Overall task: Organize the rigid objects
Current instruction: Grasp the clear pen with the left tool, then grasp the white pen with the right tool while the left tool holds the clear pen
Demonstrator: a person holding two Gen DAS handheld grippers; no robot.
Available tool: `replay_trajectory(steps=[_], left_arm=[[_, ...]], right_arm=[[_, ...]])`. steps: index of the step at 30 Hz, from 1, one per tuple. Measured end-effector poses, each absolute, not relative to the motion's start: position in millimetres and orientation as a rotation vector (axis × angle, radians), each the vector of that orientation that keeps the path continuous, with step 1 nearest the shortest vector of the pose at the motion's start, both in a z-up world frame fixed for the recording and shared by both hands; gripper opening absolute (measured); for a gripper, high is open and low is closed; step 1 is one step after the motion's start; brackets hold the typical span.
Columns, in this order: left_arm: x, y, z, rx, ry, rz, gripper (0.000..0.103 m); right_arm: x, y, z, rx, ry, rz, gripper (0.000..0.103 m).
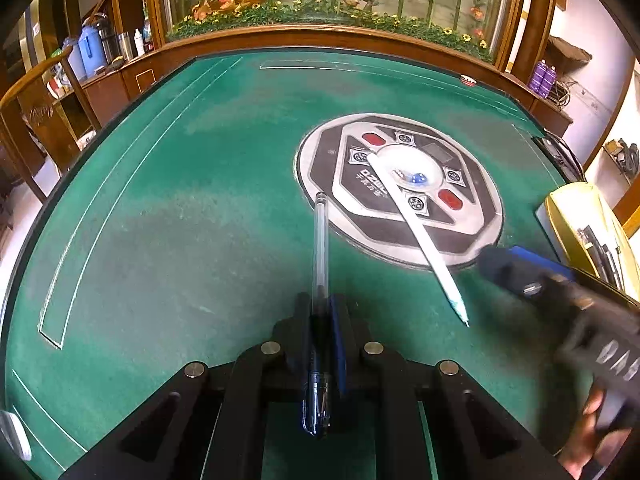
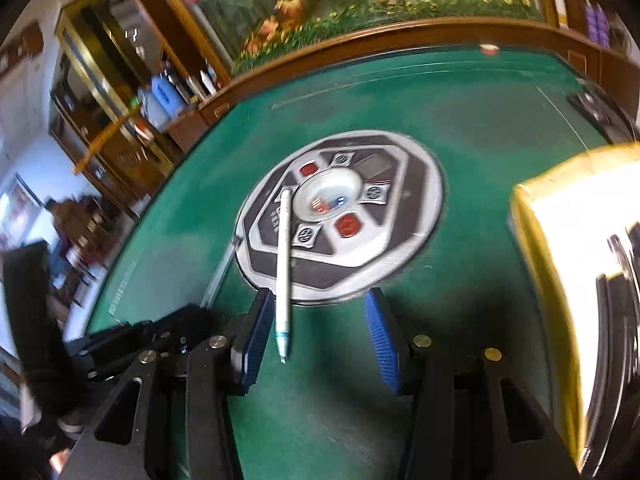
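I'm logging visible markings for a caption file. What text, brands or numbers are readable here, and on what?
Central control panel: a line of white print reading roughly "OZOO", uncertain, with smaller characters beneath it too blurred to read.
White pen: no legible print.
Clear pen in the left tool: none.

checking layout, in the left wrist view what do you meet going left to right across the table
clear pen in the left hand-held gripper → white pen → right hand-held gripper → yellow box

Bright daylight, fisheye-bent edges, sharp left view, motion-blurred right view, overexposed yellow box (image 2: 560, 240)
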State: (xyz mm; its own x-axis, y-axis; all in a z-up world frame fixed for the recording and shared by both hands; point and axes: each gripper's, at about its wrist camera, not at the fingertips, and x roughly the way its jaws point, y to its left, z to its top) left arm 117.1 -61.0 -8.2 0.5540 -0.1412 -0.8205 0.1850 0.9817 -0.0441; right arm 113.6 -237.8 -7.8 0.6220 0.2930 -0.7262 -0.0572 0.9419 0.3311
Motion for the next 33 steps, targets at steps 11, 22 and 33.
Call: replay_trajectory(steps=[11,22,33], left_arm=[[122,-49,-8,-0.003,0.953,-0.229,0.011],[120,-51,-8,0.021,0.942,-0.224,0.010],[123,-49,-10,0.013,0.925,-0.200,0.010]], right_arm=[[154,-186,-15,-0.016,0.897,0.077,0.014],[131,-214,1,0.151,0.863,0.148,0.007],[111,-219,5,0.221,0.856,0.217,0.007]])
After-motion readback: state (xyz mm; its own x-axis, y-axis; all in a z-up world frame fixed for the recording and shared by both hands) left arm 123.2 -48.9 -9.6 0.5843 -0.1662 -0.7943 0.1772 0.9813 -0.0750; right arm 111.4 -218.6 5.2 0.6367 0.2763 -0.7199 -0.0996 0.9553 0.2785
